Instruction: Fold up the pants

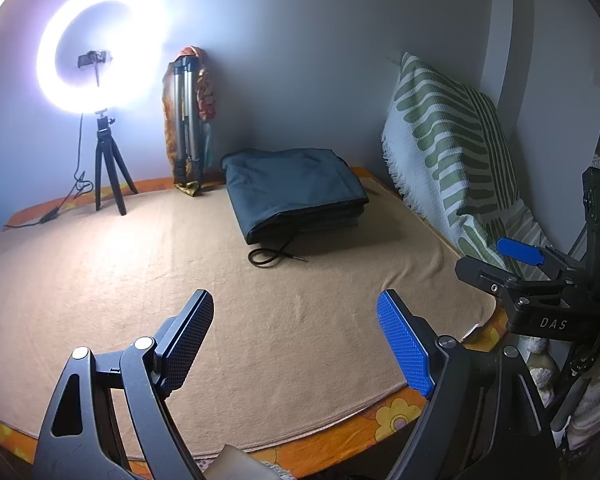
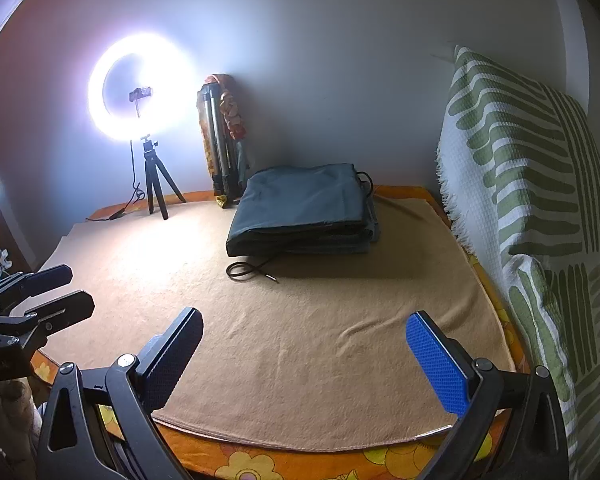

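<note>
Dark grey pants (image 1: 294, 190) lie folded in a flat stack at the far side of the tan blanket (image 1: 180, 280), near the wall; they also show in the right wrist view (image 2: 304, 210). A black drawstring (image 1: 272, 257) trails out in front of them (image 2: 250, 271). My left gripper (image 1: 296, 334) is open and empty, low over the blanket's near edge, well short of the pants. My right gripper (image 2: 306, 356) is open and empty too, at the near edge. The right gripper shows at the right of the left wrist view (image 1: 516, 264); the left one shows at the left of the right wrist view (image 2: 48, 296).
A lit ring light on a small tripod (image 1: 100, 56) stands at the far left with its cable on the bed. A folded tripod (image 1: 186, 120) leans on the wall. A green-and-white patterned pillow (image 1: 452, 140) stands along the right side. A flowered orange sheet (image 2: 252, 464) edges the blanket.
</note>
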`<state>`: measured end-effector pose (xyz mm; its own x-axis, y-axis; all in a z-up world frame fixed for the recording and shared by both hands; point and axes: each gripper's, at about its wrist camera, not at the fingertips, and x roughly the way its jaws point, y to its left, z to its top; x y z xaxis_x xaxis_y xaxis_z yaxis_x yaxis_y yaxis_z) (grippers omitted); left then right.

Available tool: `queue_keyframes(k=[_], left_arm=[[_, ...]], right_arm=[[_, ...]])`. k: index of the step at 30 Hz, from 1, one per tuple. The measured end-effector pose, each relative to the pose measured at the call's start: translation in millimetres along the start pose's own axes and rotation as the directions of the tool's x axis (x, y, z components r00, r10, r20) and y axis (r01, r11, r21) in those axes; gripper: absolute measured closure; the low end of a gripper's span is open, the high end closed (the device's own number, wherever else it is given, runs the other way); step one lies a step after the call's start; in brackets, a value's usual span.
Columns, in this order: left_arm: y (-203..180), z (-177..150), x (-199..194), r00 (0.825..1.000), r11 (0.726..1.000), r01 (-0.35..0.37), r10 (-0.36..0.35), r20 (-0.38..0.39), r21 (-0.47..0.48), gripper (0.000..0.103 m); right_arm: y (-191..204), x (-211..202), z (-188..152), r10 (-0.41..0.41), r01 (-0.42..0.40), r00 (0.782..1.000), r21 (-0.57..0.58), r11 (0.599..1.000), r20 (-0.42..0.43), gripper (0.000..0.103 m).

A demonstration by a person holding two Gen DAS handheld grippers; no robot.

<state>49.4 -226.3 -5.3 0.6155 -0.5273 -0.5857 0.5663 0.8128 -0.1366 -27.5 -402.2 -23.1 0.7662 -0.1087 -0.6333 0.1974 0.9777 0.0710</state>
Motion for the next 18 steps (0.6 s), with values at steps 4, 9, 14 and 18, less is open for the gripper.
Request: queue_keyframes(k=[4, 9, 14, 18], left_arm=[[-0.2, -0.1, -0.7, 1.000, 1.000, -0.002, 0.002, 0.002, 0.001, 0.019], [0.1, -0.1, -1.3, 1.000, 1.000, -0.001, 0.001, 0.003, 0.001, 0.019], [-0.3, 0.8, -2.8, 1.000, 1.000, -0.001, 0.001, 0.008, -0.001, 0.019], [0.0, 0.4, -3.8, 1.000, 1.000, -0.006, 0.006, 0.014, -0.001, 0.019]], right_arm=[[1.3, -1.3, -0.2, 0.003, -0.003, 1.000, 0.001, 1.000, 0.002, 0.000], [1.9, -1.6, -0.8, 0.004, -0.004, 1.000, 0.002, 1.000, 0.000, 0.000], [1.9, -0.2, -0.6, 0.005, -0.005, 1.000, 0.003, 1.000, -0.004, 0.000], [1.5, 0.9, -0.3, 0.008, -0.008, 1.000, 0.004, 1.000, -0.005, 0.000]])
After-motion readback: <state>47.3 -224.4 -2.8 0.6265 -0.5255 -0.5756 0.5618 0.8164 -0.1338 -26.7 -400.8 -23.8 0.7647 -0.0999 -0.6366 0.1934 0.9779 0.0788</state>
